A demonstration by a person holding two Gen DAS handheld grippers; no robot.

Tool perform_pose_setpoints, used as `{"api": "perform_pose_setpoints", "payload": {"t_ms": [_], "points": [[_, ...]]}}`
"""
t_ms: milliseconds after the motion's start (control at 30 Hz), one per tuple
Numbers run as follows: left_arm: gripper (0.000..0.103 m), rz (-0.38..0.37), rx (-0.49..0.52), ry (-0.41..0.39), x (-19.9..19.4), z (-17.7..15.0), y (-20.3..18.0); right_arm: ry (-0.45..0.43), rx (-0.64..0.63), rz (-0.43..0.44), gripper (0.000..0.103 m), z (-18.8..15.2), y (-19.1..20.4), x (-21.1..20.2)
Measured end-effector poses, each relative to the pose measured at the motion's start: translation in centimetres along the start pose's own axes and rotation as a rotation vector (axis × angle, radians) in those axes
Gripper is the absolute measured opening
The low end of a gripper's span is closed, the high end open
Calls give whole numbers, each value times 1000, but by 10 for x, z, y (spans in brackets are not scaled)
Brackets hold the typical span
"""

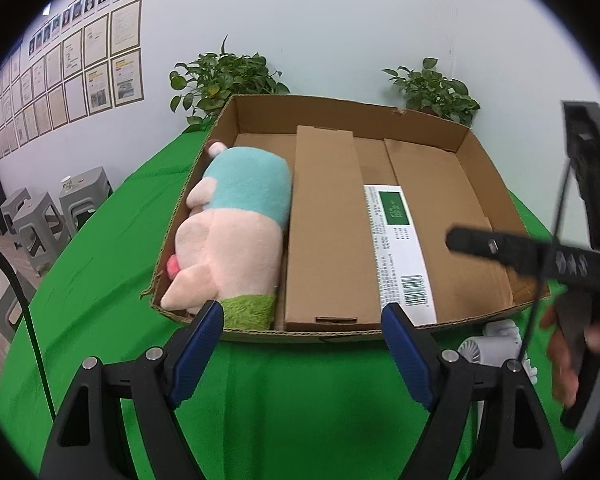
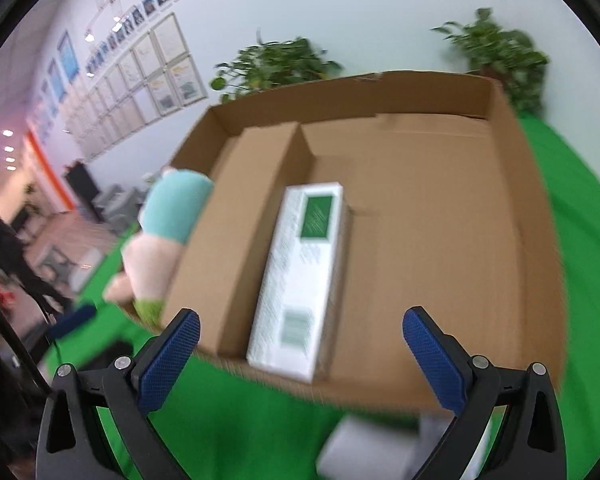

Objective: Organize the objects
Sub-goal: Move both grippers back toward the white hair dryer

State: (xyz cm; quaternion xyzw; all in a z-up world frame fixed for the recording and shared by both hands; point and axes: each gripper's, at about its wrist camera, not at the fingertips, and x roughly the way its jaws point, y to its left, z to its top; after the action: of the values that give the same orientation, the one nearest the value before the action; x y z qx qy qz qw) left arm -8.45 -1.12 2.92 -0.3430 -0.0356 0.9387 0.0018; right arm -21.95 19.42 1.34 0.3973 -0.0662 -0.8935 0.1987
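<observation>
A shallow cardboard tray (image 1: 496, 184) sits on the green table. In it lie a pink and teal plush toy (image 1: 236, 224) at the left, a long brown carton (image 1: 324, 224) in the middle, and a white box with a green label (image 1: 400, 248) beside it. My left gripper (image 1: 302, 344) is open and empty, just short of the tray's near wall. My right gripper (image 2: 300, 354) is open and empty above the tray's near edge; it also shows as a black arm in the left wrist view (image 1: 520, 252). The right wrist view shows the tray (image 2: 520, 216), plush (image 2: 160, 236), carton (image 2: 236, 224) and white box (image 2: 300, 272).
A small white fan (image 1: 496, 348) lies on the green cloth (image 1: 100, 280) just before the tray's near right corner; a blurred white object (image 2: 372, 448) shows there too. Potted plants (image 1: 224, 76) stand behind the tray. Grey stools (image 1: 40, 224) stand left of the table.
</observation>
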Motion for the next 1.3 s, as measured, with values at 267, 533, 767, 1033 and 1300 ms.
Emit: {"api": "perform_pose_setpoints", "payload": {"t_ms": [267, 533, 767, 1033, 1300], "points": [[81, 1, -22, 8, 6, -2, 17, 126, 2, 19, 61, 33, -12, 78], [81, -12, -43, 22, 13, -5, 24, 157, -82, -14, 56, 33, 3, 110], [81, -20, -35, 18, 13, -5, 22, 150, -89, -32, 58, 41, 4, 113], [81, -11, -1, -1, 8, -4, 17, 87, -96, -67, 93, 38, 11, 83], [81, -8, 15, -46, -2, 0, 8, -25, -92, -262, 103, -20, 26, -1]]}}
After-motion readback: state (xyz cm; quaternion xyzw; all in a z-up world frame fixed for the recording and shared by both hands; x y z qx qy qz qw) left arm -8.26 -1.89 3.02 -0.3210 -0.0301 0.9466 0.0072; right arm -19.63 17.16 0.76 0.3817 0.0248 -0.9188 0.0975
